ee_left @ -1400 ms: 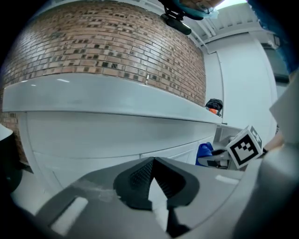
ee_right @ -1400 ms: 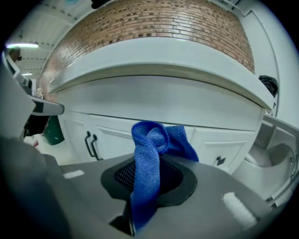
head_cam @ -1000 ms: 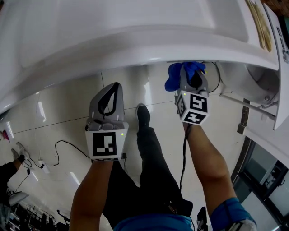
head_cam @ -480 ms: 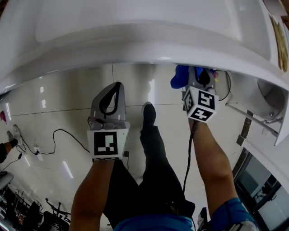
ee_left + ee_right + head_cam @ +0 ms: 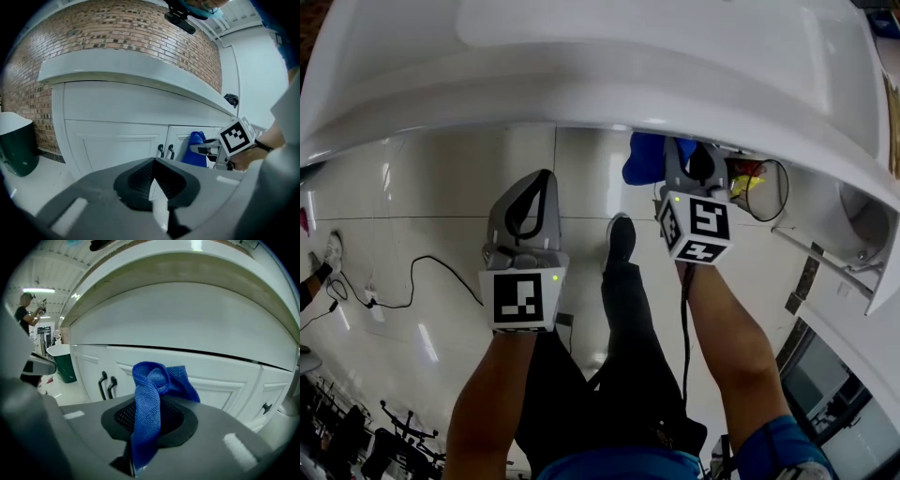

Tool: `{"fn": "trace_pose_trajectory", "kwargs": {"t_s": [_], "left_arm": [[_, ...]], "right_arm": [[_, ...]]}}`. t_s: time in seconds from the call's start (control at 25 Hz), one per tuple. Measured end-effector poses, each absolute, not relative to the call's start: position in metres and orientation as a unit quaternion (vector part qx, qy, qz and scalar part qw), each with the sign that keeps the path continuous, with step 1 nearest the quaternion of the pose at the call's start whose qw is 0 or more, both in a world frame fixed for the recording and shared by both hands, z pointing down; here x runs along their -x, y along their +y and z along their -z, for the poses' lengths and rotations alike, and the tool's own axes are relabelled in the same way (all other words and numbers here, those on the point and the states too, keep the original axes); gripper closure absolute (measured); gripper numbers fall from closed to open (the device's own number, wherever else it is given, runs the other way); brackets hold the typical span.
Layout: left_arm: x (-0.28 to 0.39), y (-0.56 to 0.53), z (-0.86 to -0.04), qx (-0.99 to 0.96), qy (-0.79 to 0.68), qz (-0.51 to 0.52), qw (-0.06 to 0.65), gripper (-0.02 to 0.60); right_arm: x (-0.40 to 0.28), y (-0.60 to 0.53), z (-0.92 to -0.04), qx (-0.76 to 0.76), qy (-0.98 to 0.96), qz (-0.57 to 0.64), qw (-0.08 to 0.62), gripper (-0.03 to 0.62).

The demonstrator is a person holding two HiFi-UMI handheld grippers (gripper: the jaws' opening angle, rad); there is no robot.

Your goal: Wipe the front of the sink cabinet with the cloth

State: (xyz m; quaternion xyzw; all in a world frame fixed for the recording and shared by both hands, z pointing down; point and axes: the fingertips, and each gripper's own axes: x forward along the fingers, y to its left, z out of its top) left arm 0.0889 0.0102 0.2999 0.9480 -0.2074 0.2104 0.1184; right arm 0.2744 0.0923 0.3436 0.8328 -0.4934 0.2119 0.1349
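Observation:
My right gripper point(image 5: 682, 155) is shut on a blue cloth point(image 5: 643, 157), right under the overhang of the white sink counter point(image 5: 609, 84). In the right gripper view the cloth point(image 5: 152, 385) bunches up between the jaws, close before a white cabinet door point(image 5: 220, 380); contact cannot be told. From the left gripper view the cloth point(image 5: 196, 149) hangs against the door just right of the pair of black handles point(image 5: 165, 151). My left gripper point(image 5: 544, 180) is shut on nothing and held back from the cabinet point(image 5: 112, 140).
A dark green bin point(image 5: 16, 150) stands left of the cabinet by the brick wall point(image 5: 117, 28). Another door handle point(image 5: 266, 408) is at the right. The person's shoe point(image 5: 621, 234) and a cable point(image 5: 431, 277) are on the glossy tile floor. A second person point(image 5: 26, 310) stands far off.
My right gripper has slid the cloth leftward along the cabinet front, toward the black handles. The left gripper has stayed where it was.

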Motion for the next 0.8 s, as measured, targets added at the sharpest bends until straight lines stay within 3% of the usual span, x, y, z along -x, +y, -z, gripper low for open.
{"fn": "trace_pose_trajectory", "kwargs": {"t_s": [0.56,0.8], "left_arm": [[0.0,-0.055,-0.293,-0.94,-0.245,-0.199,0.13,0.578],[0.046,-0.089,-0.292,-0.933,-0.27,-0.194,0.136,0.578]], "right_arm": [[-0.159,-0.001,-0.315,-0.805,-0.549,-0.19,0.124,0.511],[-0.142,-0.037,-0.325,-0.804,-0.545,-0.188,0.143,0.51]]}}
